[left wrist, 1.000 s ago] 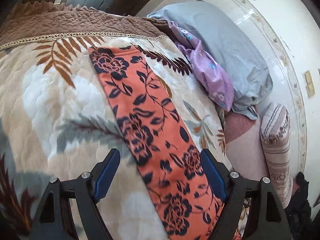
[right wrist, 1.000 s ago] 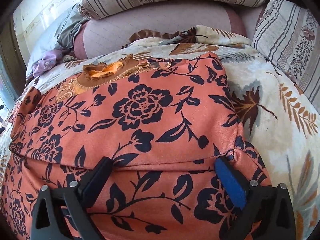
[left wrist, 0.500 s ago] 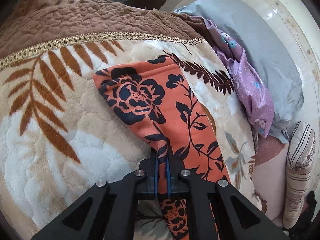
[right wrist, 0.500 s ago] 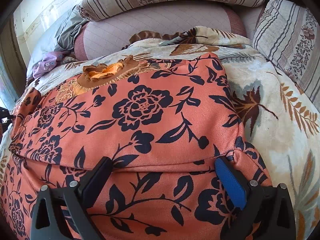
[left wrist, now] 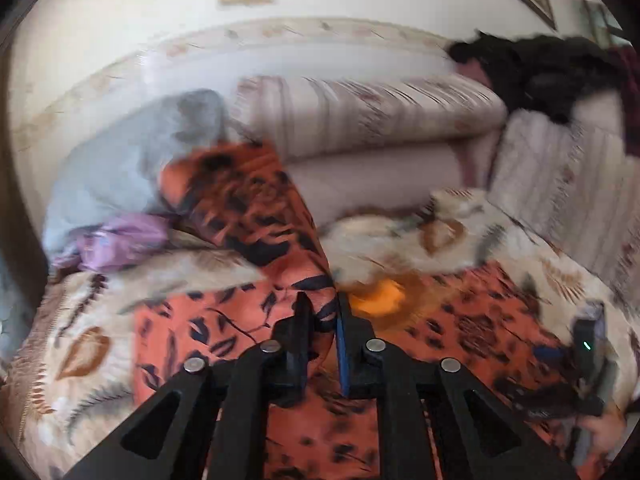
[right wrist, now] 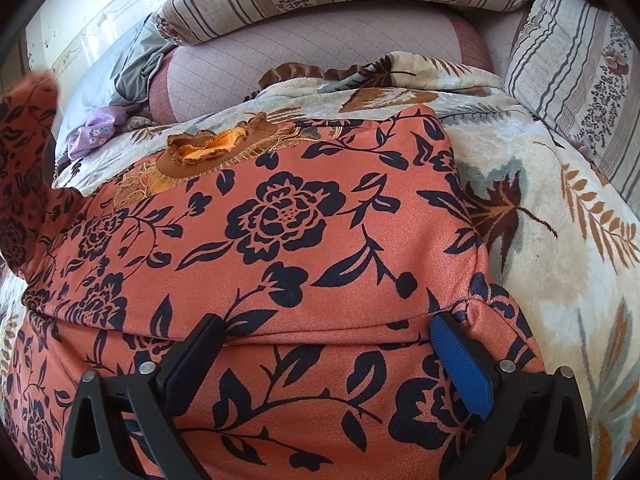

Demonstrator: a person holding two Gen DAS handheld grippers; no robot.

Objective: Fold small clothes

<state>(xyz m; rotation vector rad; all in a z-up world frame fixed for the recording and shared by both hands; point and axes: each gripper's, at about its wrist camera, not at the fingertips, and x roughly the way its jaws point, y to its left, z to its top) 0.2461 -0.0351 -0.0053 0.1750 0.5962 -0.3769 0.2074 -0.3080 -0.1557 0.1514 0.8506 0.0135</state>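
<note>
Leaf-print blanket (right wrist: 520,184), orange floral garment (right wrist: 320,240) spread

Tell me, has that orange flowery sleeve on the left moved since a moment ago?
Yes. The sleeve lay flat on the leaf-patterned blanket; now it rises above it at the right wrist view's left edge, lifted by the left gripper.

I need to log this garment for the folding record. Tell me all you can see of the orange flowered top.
The orange flowered top looks like soft knit with dark navy roses and vines and a ruffled brown-orange collar. Its body lies flat on the leaf-print blanket, hem folded up. One sleeve is lifted, fabric between the left gripper pads, which have just been opening. The right gripper rests open on it.
</note>
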